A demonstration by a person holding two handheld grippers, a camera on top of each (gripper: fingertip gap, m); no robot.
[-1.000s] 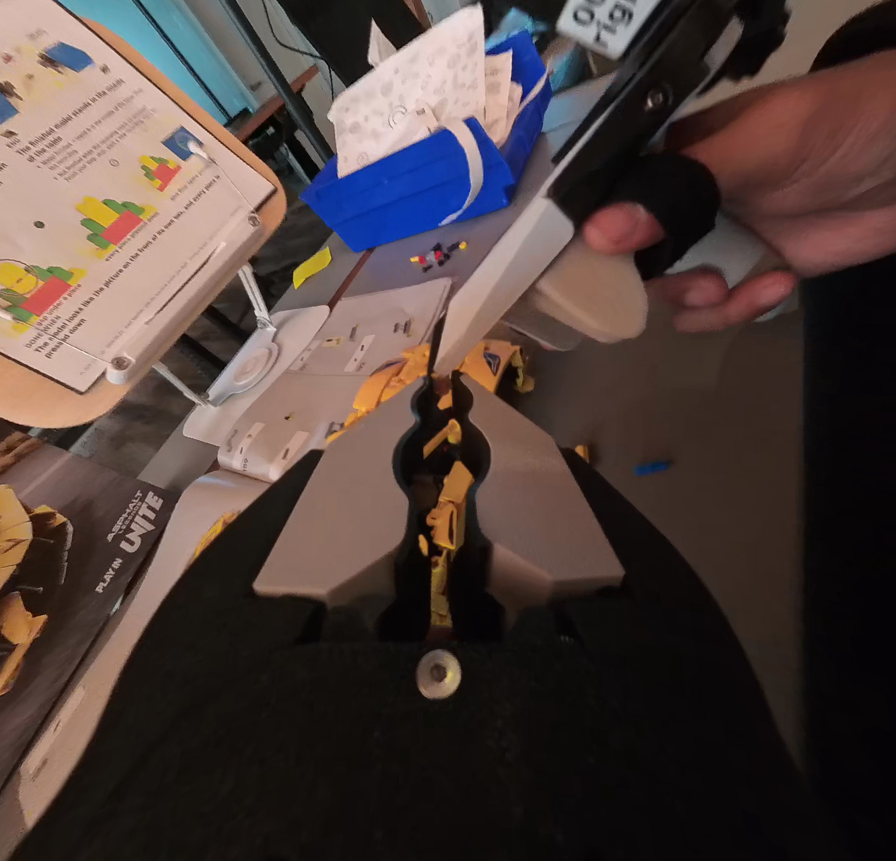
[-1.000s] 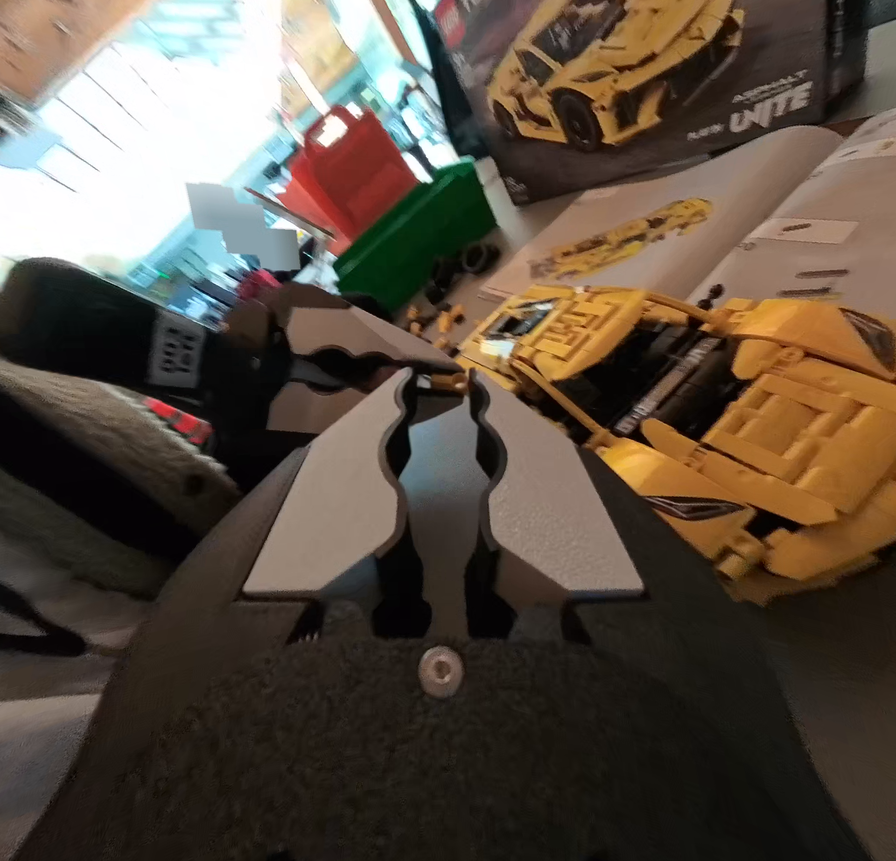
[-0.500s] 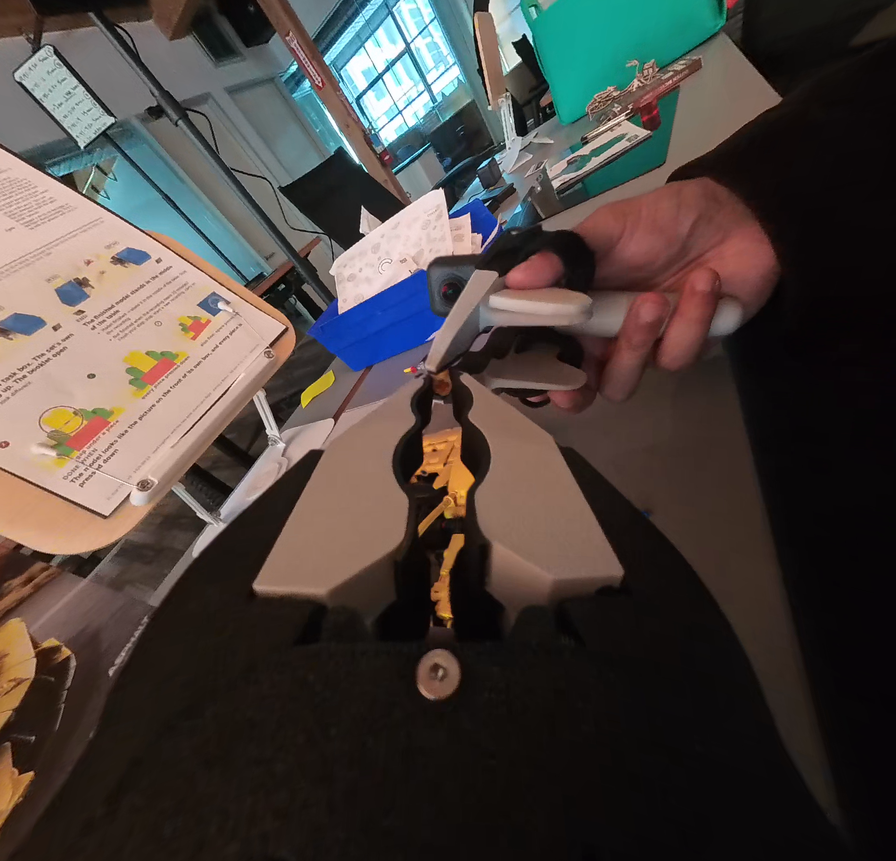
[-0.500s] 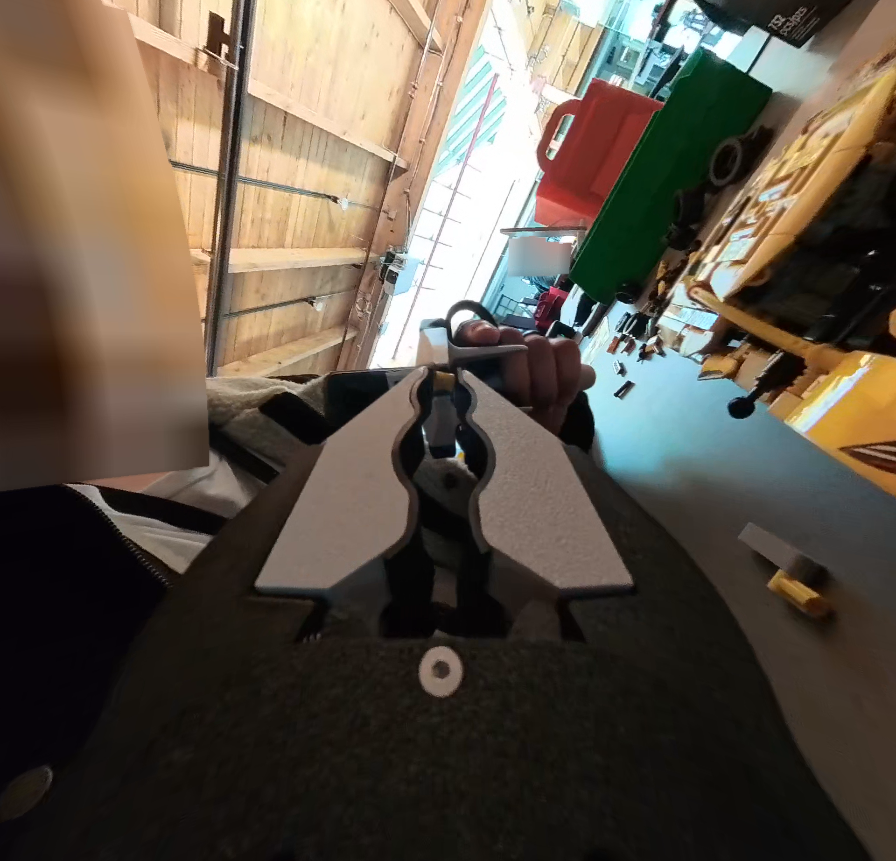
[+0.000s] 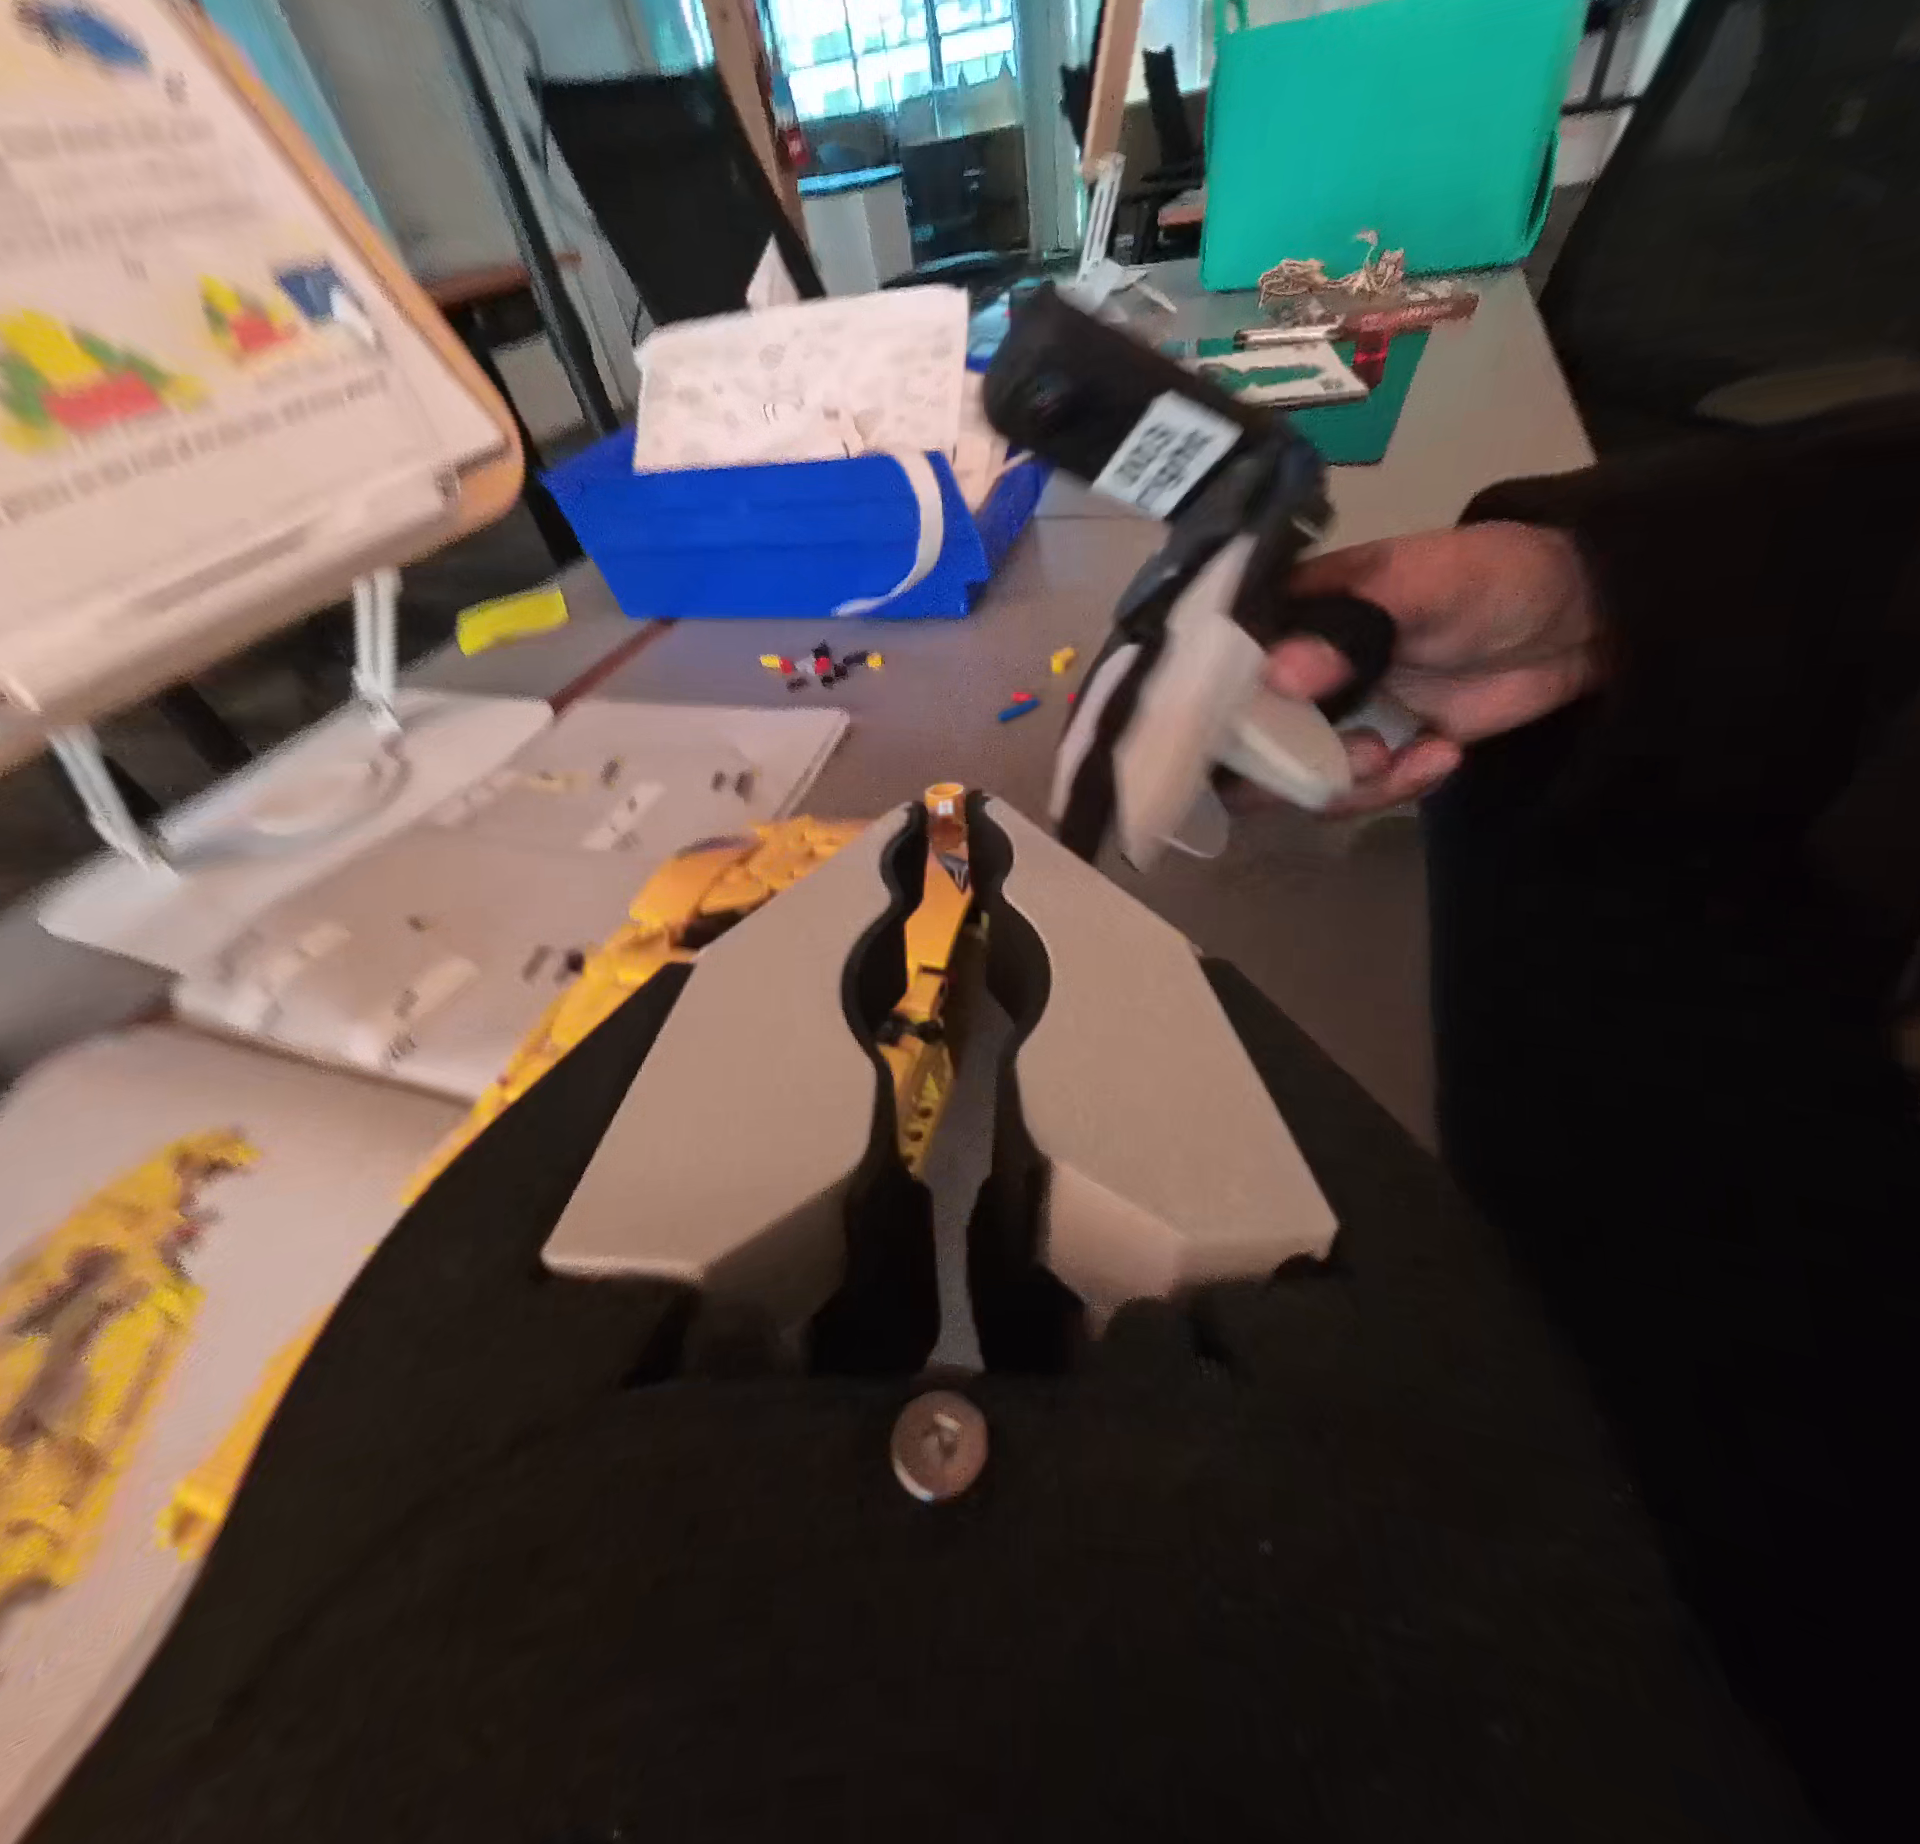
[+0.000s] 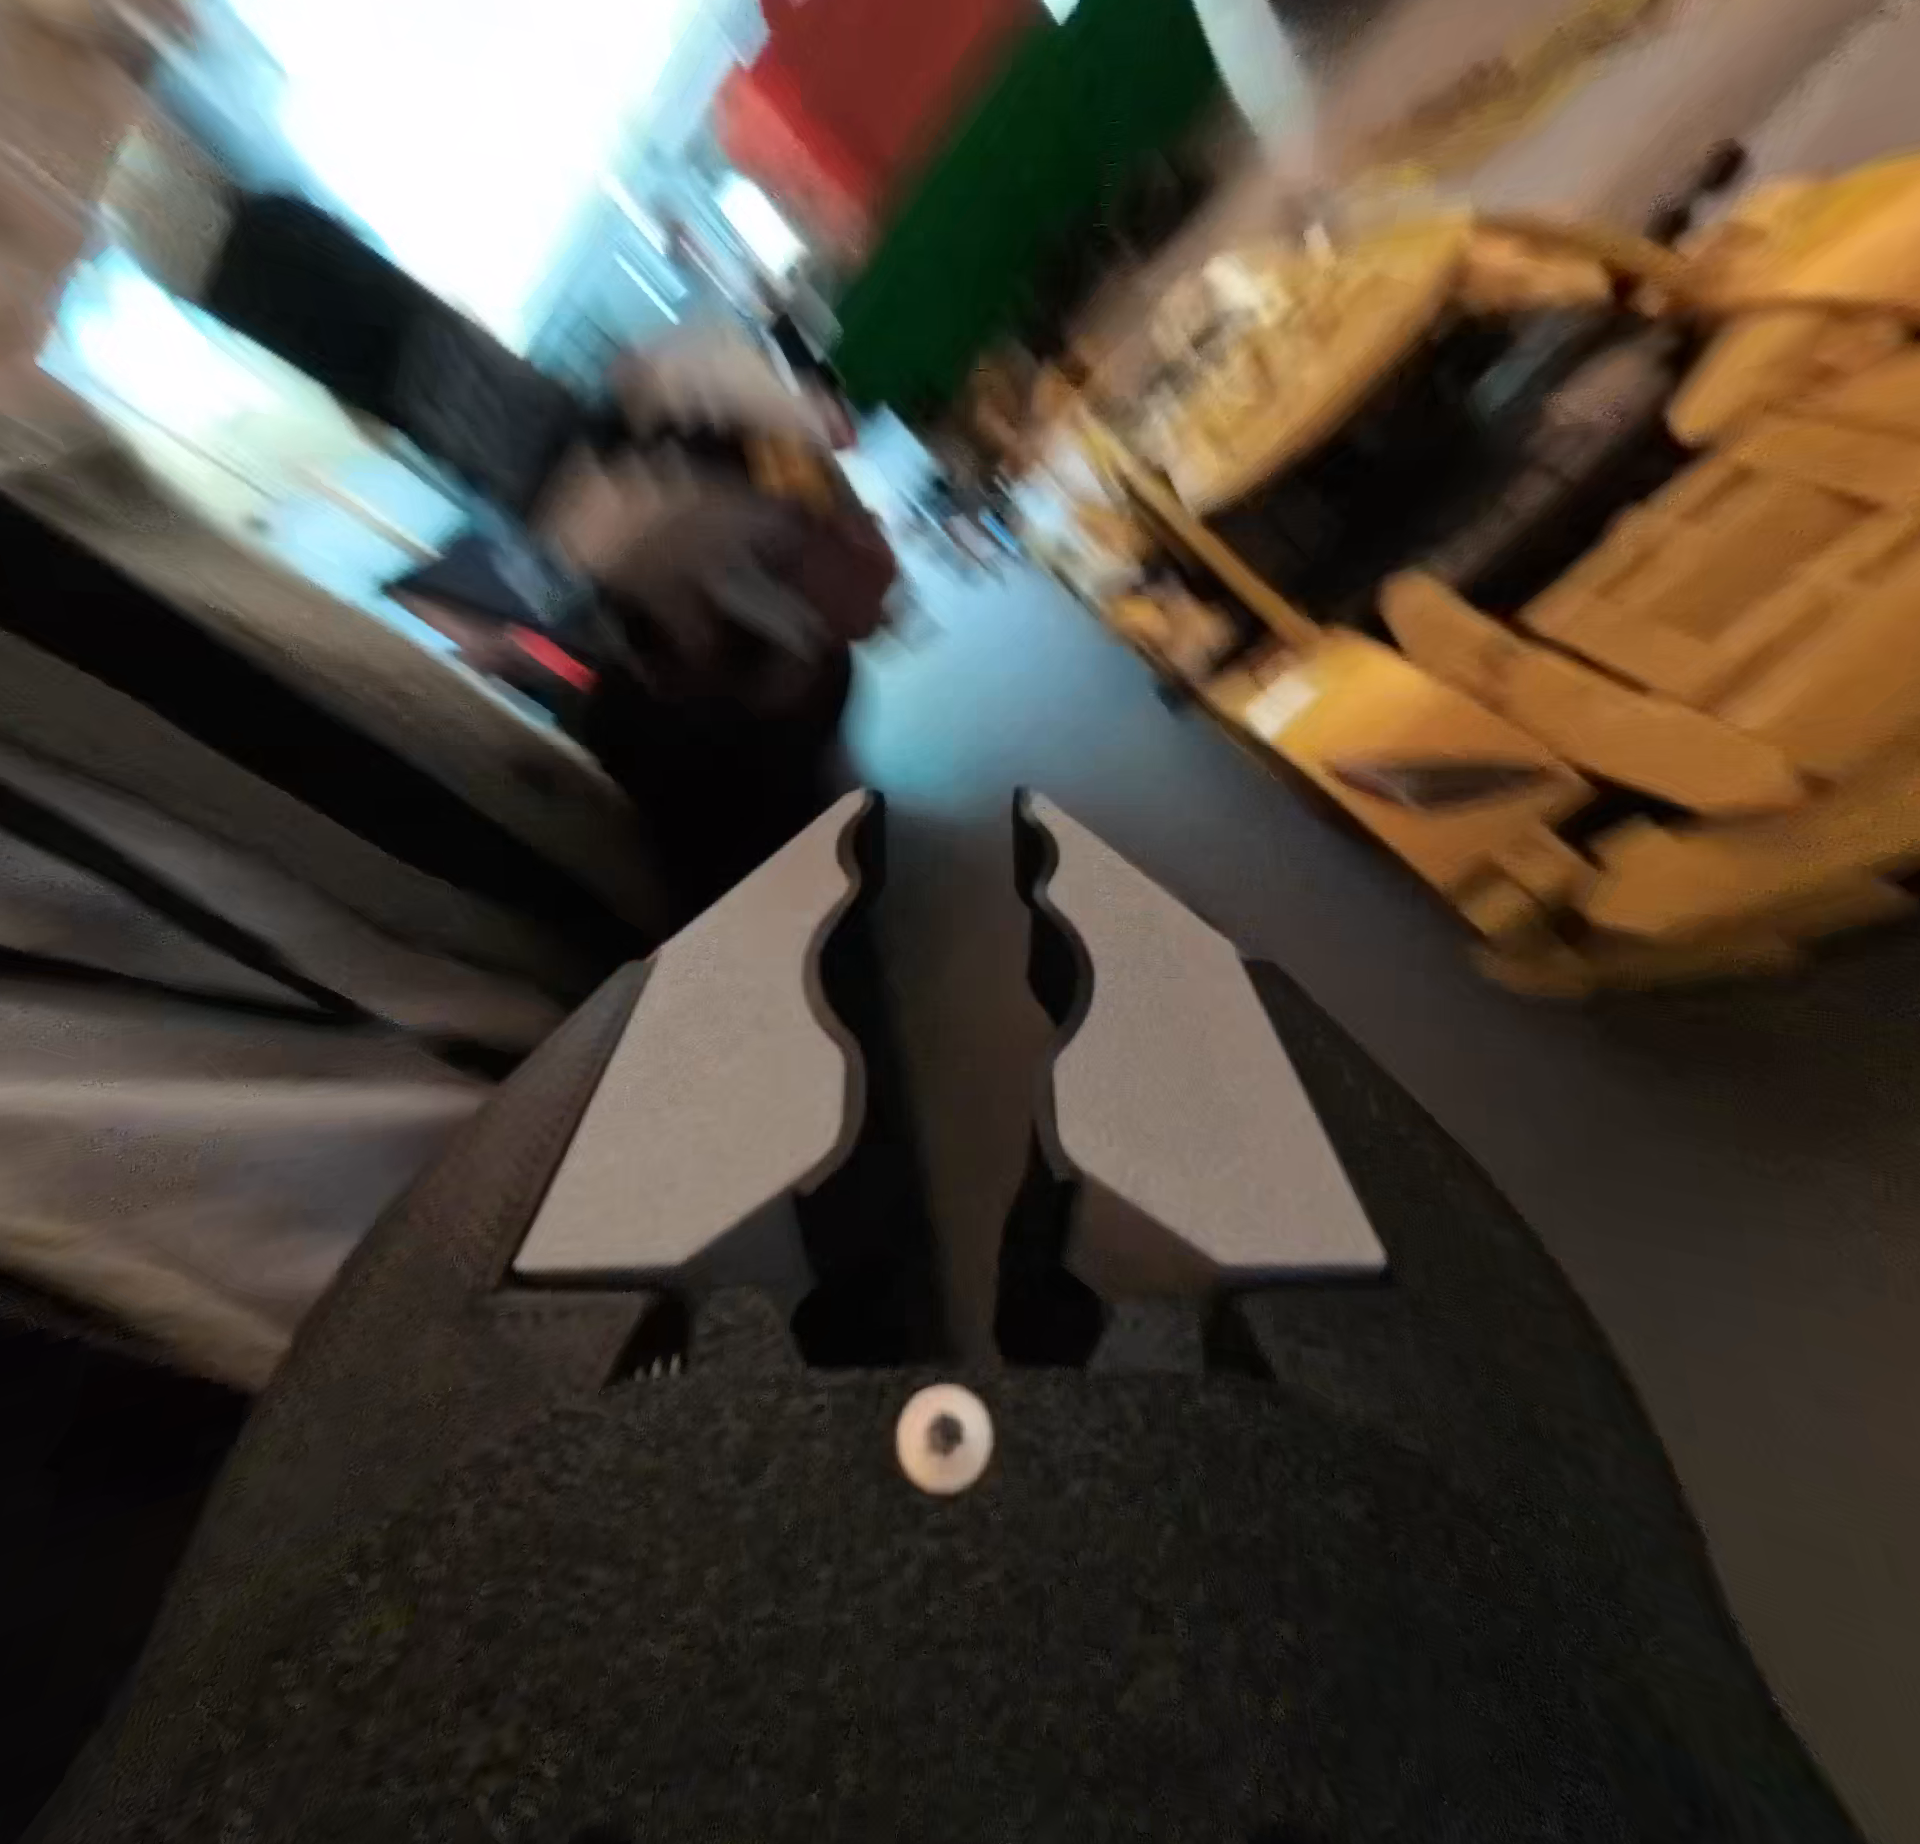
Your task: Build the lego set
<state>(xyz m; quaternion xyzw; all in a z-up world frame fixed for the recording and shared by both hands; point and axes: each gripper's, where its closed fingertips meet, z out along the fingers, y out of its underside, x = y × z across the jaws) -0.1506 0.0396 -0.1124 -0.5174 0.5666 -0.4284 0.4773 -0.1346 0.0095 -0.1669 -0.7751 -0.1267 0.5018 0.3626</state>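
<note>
The left gripper (image 5: 948, 826) is clamped on a small yellow piece (image 5: 943, 807), pinched at the very tips at mid-frame with its stud end poking just past them. The yellow car (image 5: 727, 885) lies below and to the left of those tips, on the grey table (image 5: 1278, 921), partly hidden by the gripper's body; its long axis runs from lower left toward the centre of the frame, beside the open booklet (image 5: 499, 859). So the piece has to travel down and left to reach the car, and the left gripper looks the nearer of the two. The right gripper (image 5: 1117, 797), seen right of centre in the left view, points down at the table in a hand (image 5: 1455, 641) and stands apart from the piece. In its own blurred view the right gripper (image 6: 945, 828) has its jaws parted with nothing between them, and the car (image 6: 1558, 568) fills the upper right, off to the side of the gap rather than ahead of it. A blue bin (image 5: 790, 537) of papers sits at upper centre, with loose bricks (image 5: 821, 660) scattered before it.
</note>
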